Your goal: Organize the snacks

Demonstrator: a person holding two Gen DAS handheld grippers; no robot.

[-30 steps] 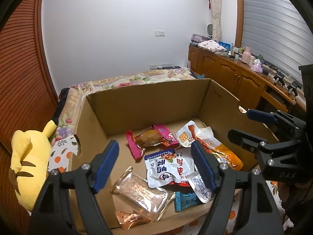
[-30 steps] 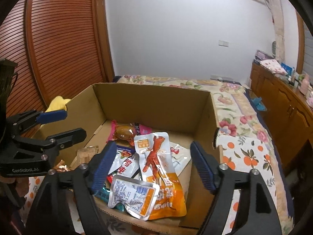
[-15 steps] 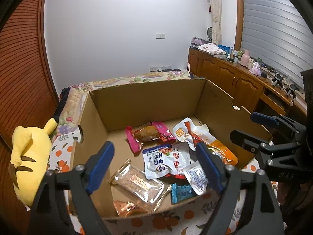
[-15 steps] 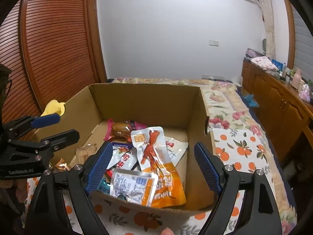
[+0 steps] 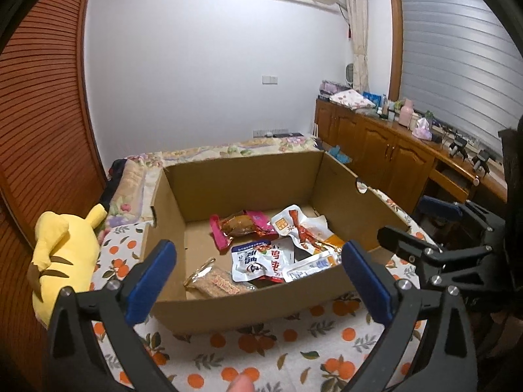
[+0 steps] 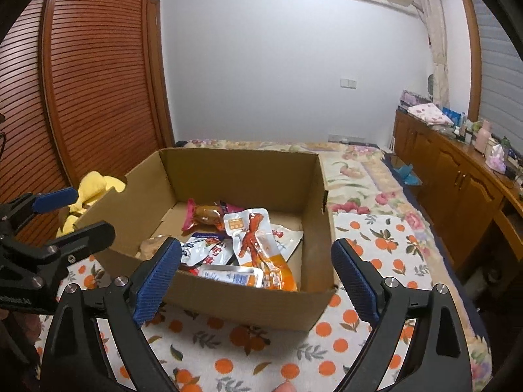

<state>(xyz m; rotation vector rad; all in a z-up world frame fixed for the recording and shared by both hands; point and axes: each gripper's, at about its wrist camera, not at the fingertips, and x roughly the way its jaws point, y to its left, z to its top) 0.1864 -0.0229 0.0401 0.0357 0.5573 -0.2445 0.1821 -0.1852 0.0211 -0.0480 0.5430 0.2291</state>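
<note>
Both tongs pulled back from the cardboard box point(image 5: 248, 307) since a second ago; its near wall now shows whole. Left to right: yellow plush point(image 5: 62, 254) on the bed point(image 5: 261, 352) beside the box. Left tongs point(image 5: 258, 277) empty, jaws opening wide. Snack packets point(image 5: 258, 259) lie loose on the box floor, pink one point(image 5: 238, 223) at the back. Right tongs point(image 6: 256, 277) empty, jaws opening. Wooden cabinet point(image 5: 376, 143) far right.
</note>
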